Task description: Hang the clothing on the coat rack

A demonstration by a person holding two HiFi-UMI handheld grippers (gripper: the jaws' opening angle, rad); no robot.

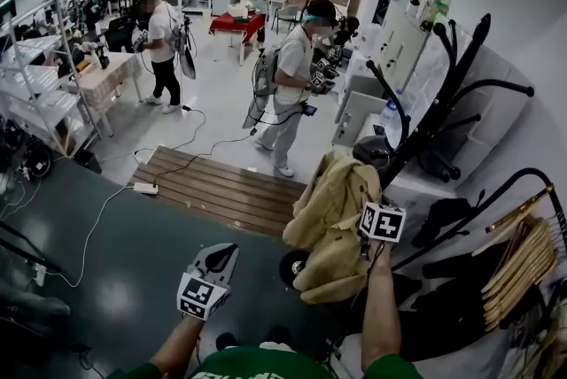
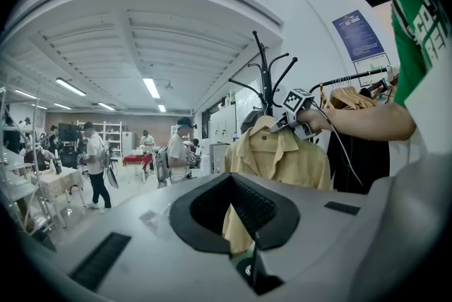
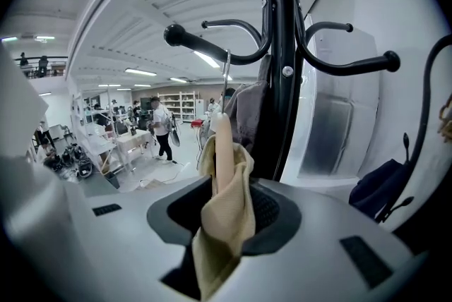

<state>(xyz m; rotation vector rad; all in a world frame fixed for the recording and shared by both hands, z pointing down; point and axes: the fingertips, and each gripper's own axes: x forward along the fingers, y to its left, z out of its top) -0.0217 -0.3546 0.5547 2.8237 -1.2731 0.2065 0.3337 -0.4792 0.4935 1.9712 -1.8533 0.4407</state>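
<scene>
Head view. The tan collared cloth shirt (image 1: 332, 218) hangs at four o'clock of centre, against the black metal coat rack with curved pegs (image 1: 434, 112) that rises towards two o'clock. In the right gripper view, the right gripper (image 3: 224, 212) has its jaws apart around the shirt's shoulder and the pale wooden hanger (image 3: 220, 145) inside it. Gaps show on both sides, so the pads appear not to press. The hanger's thin wire hook (image 3: 226, 78) reaches a peg at twelve o'clock; whether it is seated cannot be told. The left gripper (image 1: 217, 260), at seven o'clock, is parted and empty, well apart from the shirt. The release probably goes best if the right gripper backs straight out towards six o'clock, snagging no cloth, once the hook bears the weight.
</scene>
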